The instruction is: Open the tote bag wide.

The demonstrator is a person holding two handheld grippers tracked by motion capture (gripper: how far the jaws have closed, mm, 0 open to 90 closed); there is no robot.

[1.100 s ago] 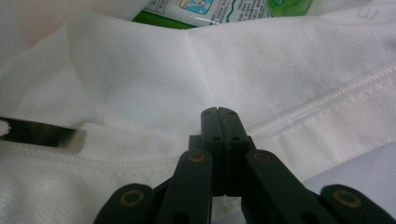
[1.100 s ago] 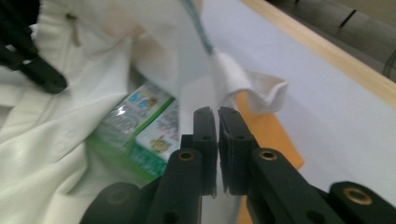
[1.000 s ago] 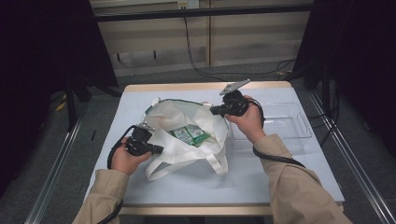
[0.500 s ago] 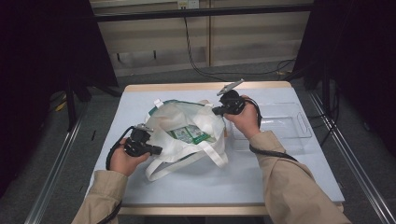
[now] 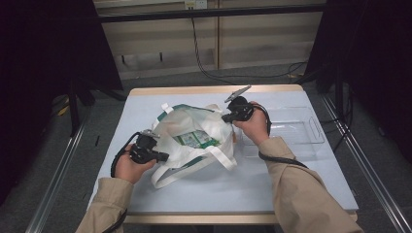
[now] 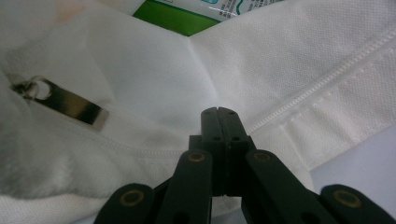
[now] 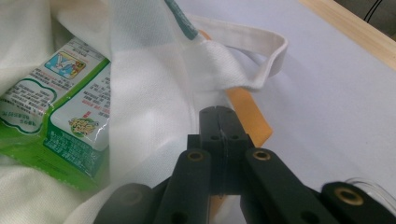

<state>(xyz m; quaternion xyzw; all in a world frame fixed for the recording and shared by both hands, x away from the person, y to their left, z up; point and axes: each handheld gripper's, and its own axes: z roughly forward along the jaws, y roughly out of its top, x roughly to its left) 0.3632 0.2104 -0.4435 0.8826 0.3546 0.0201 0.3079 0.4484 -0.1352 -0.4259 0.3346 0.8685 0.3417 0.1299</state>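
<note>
High view: left hand-held gripper (image 5: 163, 156) at the near left rim of a white fabric tote bag with green trim (image 5: 177, 127), jaws together, pinched on the bag's cloth edge; right hand-held gripper (image 5: 225, 118) at the far right rim of the same bag, jaws also together on the cloth. Bag sits on the pale blue surface (image 5: 301, 179) between the two hand-held grippers, mouth pulled open. Green and white printed carton (image 5: 194, 140) lies inside the bag, between both hand-held grippers. White webbing handle loop (image 5: 170, 175) trails on the surface just right of the left hand-held gripper. Clear plastic tray (image 5: 296, 131) sits just behind the right hand, empty as far as visible. Left gripper view: left hand-held gripper (image 6: 218, 110) jaws pressed together with white bag cloth (image 6: 280, 60) clamped at the tips; stitched seam runs off to the right of the jaws; silver metal zipper pull tab (image 6: 70, 103) to the left of the jaws; green carton corner (image 6: 177, 16) ahead and beyond. Right gripper view: right hand-held gripper (image 7: 218, 109) jaws together, clamped on the bag's white edge (image 7: 154, 102); carton (image 7: 60, 121) to the left of the jaws inside the bag; white handle loop (image 7: 252, 51) ahead and right; orange strip (image 7: 250, 116) right beside the jaw tips, under the cloth; surface (image 7: 336, 98) to the right.
</note>
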